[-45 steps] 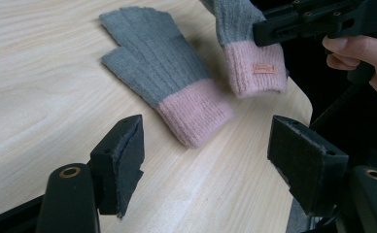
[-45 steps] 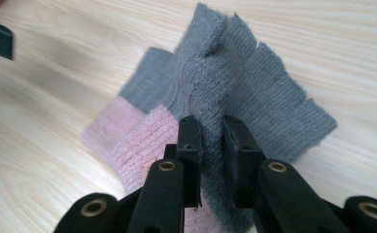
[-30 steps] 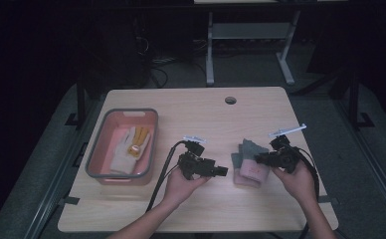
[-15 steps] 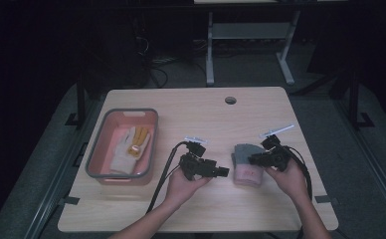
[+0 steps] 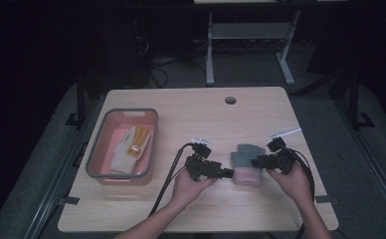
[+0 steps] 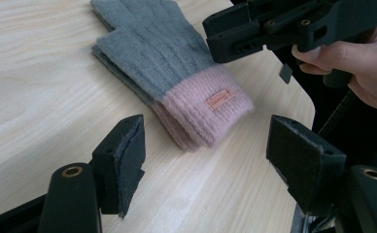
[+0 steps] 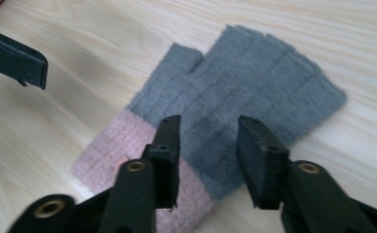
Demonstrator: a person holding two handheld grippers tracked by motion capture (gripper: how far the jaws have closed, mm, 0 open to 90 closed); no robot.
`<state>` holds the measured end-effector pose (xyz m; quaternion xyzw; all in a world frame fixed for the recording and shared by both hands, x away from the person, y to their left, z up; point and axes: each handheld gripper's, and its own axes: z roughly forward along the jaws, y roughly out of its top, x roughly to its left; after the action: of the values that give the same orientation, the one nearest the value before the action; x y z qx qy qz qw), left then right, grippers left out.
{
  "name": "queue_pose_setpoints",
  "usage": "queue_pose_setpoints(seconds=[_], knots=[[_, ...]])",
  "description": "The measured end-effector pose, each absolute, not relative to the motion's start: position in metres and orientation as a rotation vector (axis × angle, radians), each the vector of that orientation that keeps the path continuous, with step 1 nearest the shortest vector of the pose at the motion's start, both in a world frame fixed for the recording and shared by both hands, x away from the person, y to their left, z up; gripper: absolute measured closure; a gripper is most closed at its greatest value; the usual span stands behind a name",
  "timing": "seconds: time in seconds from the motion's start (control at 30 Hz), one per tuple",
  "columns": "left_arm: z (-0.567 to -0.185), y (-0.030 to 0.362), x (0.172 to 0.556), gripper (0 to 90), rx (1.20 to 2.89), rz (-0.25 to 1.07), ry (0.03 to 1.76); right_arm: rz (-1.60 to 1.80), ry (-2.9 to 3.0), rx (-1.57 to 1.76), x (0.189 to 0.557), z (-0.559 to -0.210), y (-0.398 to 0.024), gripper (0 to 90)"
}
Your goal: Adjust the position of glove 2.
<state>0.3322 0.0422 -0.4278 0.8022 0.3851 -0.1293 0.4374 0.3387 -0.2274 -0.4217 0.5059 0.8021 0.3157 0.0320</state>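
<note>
Dark room beyond, with a pale wood-grain table (image 5: 191,107) of rounded corners and a round cable hole near its far edge. At the left, a pink rectangular bin (image 5: 123,144) with a grey rim, holding a white and yellow glove (image 5: 131,147) of smooth fabric.

Near the front middle of the table, lying flat between the two tools: a pair of knitted gloves (image 5: 245,162), stacked one on the other, fuzzy grey wool over the fingers and palm, ribbed pink cuff with a small orange label (image 6: 220,98) sewn on. Cuff toward the person, fingers pointing away.

Left hand-held gripper (image 6: 206,155), black and angular with felt-like pads, gripped in the left hand (image 5: 188,186) and pointed level at the pink cuff; jaws spread wide, nothing between them, cuff just ahead and untouched.

Right hand-held gripper (image 7: 208,145) held in the right hand (image 5: 293,181), tipped down over the seam of grey and pink; jaws just opening, now parted to a middling gap, poised above the wool with pads off the fabric. Black cables trailing back from both tools toward the table's near edge; both forearms entering from the bottom of the high view
</note>
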Motion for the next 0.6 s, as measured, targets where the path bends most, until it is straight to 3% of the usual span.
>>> queue_pose_setpoints(seconds=[0.2, 0.6], knots=[[-0.433, 0.033, 0.337, 32.2, 1.985, -0.338, 0.983, 1.014, 2.436, 1.62, 0.335, -0.424, -0.238, 50.6], [-0.444, 0.013, 0.344, 34.0, 1.986, -0.372, 1.02, 1.056, 2.398, 1.713, 0.332, -0.436, -0.249, 43.5]])
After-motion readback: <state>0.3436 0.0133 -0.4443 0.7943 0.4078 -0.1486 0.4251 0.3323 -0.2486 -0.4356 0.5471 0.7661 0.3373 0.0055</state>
